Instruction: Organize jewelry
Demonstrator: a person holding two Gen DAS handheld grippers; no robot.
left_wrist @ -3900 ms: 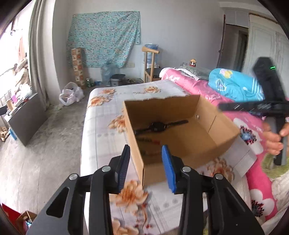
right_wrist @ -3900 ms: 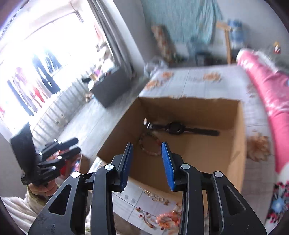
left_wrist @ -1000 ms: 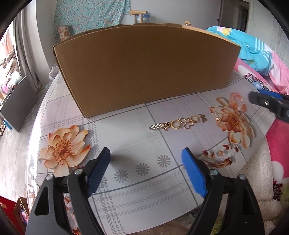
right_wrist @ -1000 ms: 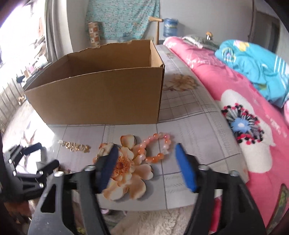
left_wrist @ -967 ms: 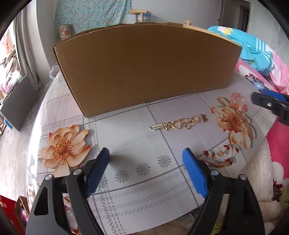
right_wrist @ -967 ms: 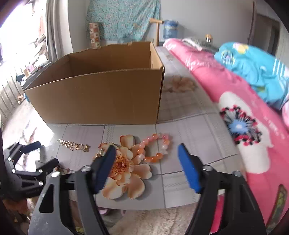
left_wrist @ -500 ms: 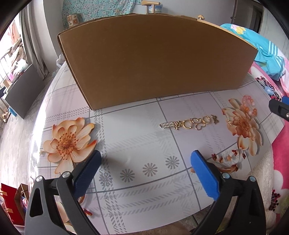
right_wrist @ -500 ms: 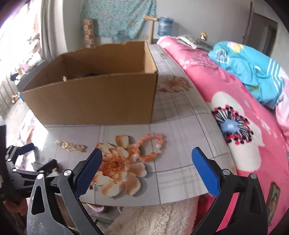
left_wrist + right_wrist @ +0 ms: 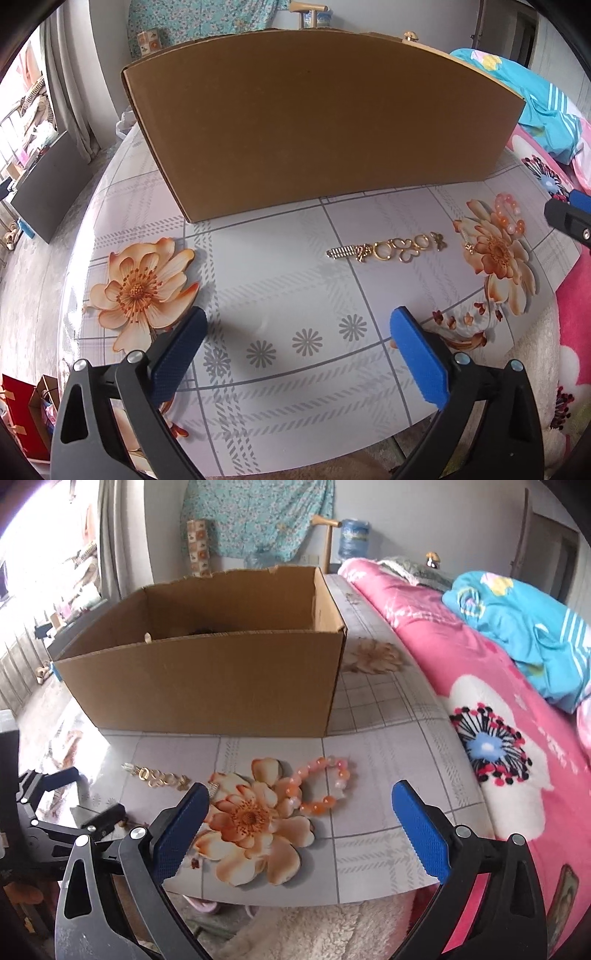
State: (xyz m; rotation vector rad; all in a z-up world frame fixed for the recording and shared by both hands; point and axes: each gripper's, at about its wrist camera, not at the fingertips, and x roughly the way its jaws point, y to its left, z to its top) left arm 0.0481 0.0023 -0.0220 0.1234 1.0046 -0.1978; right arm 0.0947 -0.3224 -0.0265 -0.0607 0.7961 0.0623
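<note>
Both tools spread wide, nothing between the pads. Left tool [image 9: 295,343] hovers over the near edge of the floral-print desk [image 9: 280,295]; gold chain bracelet [image 9: 386,250] lies flat ahead of it, slightly right, apart from the pads. Right tool [image 9: 297,819] sits over the printed orange flower [image 9: 255,818]; pink bead bracelet [image 9: 325,784] lies just beyond, on the flower's far edge, gold chain to its left. Cardboard box [image 9: 207,686] stands open-topped behind both pieces, something dark inside, can't identify. Pink floral bed [image 9: 498,709] to the right of the desk
</note>
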